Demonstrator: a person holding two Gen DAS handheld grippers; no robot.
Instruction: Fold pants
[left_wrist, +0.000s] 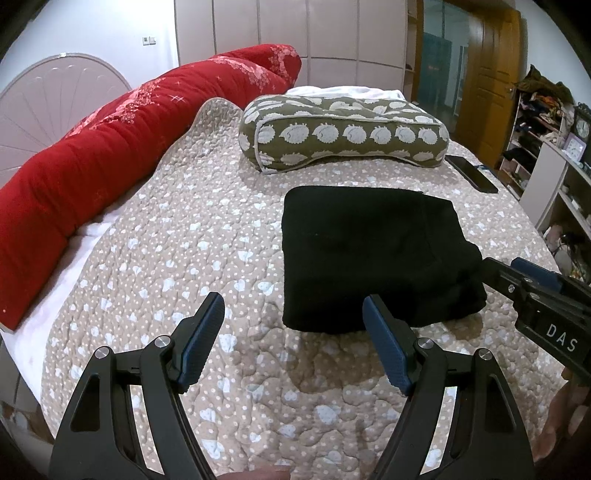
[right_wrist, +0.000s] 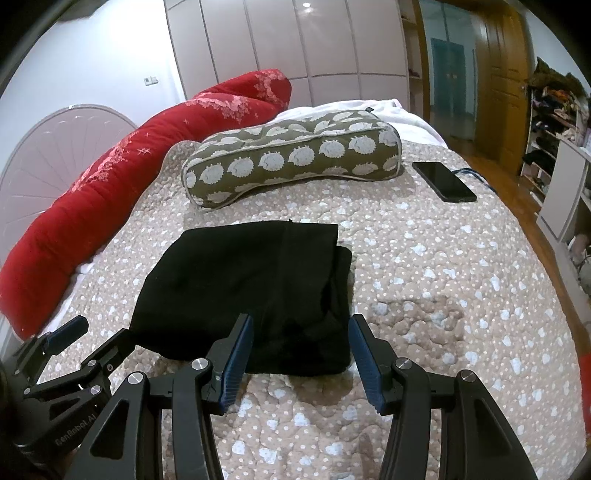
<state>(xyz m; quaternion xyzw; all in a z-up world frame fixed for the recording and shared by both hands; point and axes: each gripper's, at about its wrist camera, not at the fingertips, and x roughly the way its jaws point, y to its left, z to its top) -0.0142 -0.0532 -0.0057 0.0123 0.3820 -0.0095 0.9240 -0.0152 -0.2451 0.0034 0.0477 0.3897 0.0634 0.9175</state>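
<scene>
- A long red quilt roll (left_wrist: 110, 147) with pale flower print lies along the left edge of the bed, in front of a pale fan-patterned headboard (left_wrist: 48, 107).
- The bed is covered by a beige quilted bedspread (left_wrist: 207, 243) printed with white dots and pale hearts.
- The left claw (left_wrist: 293, 339) hangs over the bedspread with its blue-padded fingers spread wide; only bare bedspread shows between them. Its right finger stands at the near left corner of the pants, and whether it touches the cloth cannot be told.
- An olive pillow (right_wrist: 291, 158) with white hedgehog figures lies across the bed beyond the pants, apart from them.
- The black pants (right_wrist: 251, 291) lie folded into a compact, roughly square stack on the middle of the bedspread, layered edges showing along the right side.
- The right claw (right_wrist: 300, 354) sits low at the near right corner of the pants, its jaws partly open; the corner of the stack lies between the blue pads, and the cloth does not look pinched.
- A dark phone (right_wrist: 443, 181) rests flat on the bedspread to the right of the pillow, well apart from the pants.
- At the far right stand white shelves (right_wrist: 554, 155) crowded with clothes, beside a wooden door (right_wrist: 498, 74).
</scene>
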